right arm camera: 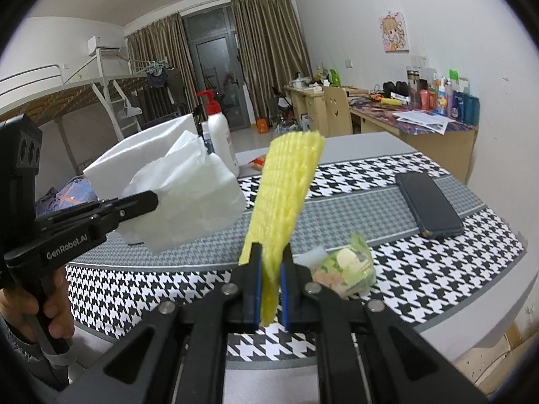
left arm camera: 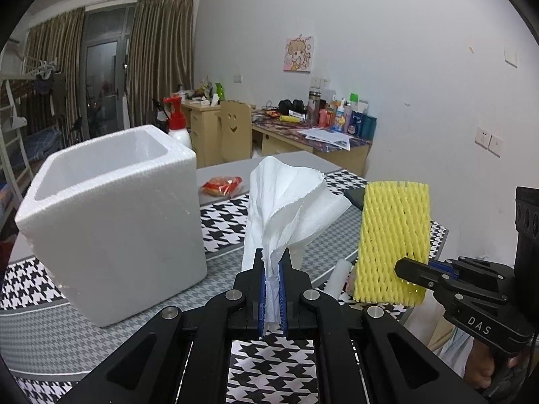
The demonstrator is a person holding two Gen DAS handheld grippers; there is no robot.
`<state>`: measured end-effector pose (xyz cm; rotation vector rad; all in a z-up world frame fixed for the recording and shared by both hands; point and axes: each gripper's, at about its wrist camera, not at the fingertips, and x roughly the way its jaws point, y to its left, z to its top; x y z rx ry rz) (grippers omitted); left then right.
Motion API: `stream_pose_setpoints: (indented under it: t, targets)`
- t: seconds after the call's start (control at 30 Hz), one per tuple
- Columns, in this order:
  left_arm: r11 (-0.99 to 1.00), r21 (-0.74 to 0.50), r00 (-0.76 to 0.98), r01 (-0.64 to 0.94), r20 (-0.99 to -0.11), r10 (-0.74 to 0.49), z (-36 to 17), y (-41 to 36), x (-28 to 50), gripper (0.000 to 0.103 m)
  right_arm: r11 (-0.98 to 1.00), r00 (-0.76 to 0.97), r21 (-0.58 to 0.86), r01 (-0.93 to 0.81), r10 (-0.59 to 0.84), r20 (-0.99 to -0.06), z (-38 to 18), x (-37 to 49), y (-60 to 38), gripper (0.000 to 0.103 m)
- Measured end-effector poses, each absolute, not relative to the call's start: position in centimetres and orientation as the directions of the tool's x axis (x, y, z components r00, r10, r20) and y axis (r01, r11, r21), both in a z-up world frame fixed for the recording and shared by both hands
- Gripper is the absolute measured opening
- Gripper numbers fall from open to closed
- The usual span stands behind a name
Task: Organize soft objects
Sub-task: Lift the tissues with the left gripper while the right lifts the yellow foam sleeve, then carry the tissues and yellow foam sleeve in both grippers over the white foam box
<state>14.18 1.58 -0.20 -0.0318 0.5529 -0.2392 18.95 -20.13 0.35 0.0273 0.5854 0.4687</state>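
Observation:
My left gripper (left arm camera: pixel 272 262) is shut on a white paper tissue (left arm camera: pixel 286 202) that fans out above its fingers, held above the table just right of the white foam box (left arm camera: pixel 111 222). My right gripper (right arm camera: pixel 270 259) is shut on a yellow foam fruit net (right arm camera: pixel 286 188), held upright above the table. The net also shows in the left wrist view (left arm camera: pixel 394 242), with the right gripper (left arm camera: pixel 409 271) pinching its lower right edge. In the right wrist view the left gripper (right arm camera: pixel 151 198) holds the tissue (right arm camera: pixel 182 181) in front of the foam box (right arm camera: pixel 148 144).
A houndstooth cloth (right arm camera: pixel 404 269) covers the table. On it lie a dark phone (right arm camera: pixel 427 205), a green snack packet (right arm camera: pixel 350 269), a small white foam piece (left arm camera: pixel 338 277) and a red wrapper (left arm camera: pixel 222 185). A white pump bottle (right arm camera: pixel 219 134) stands behind the box.

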Motion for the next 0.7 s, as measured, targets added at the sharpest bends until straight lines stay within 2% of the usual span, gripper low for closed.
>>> stream_pose_setpoints:
  t: [0.7]
  targets:
    - [0.985, -0.048, 0.877, 0.166, -0.449, -0.169, 3.0, 2.9, 14.6, 0.007, 0.864, 0.744, 0.137, -0.484, 0.489, -0.454, 3.1, 20.4, -18.2, 0.012]
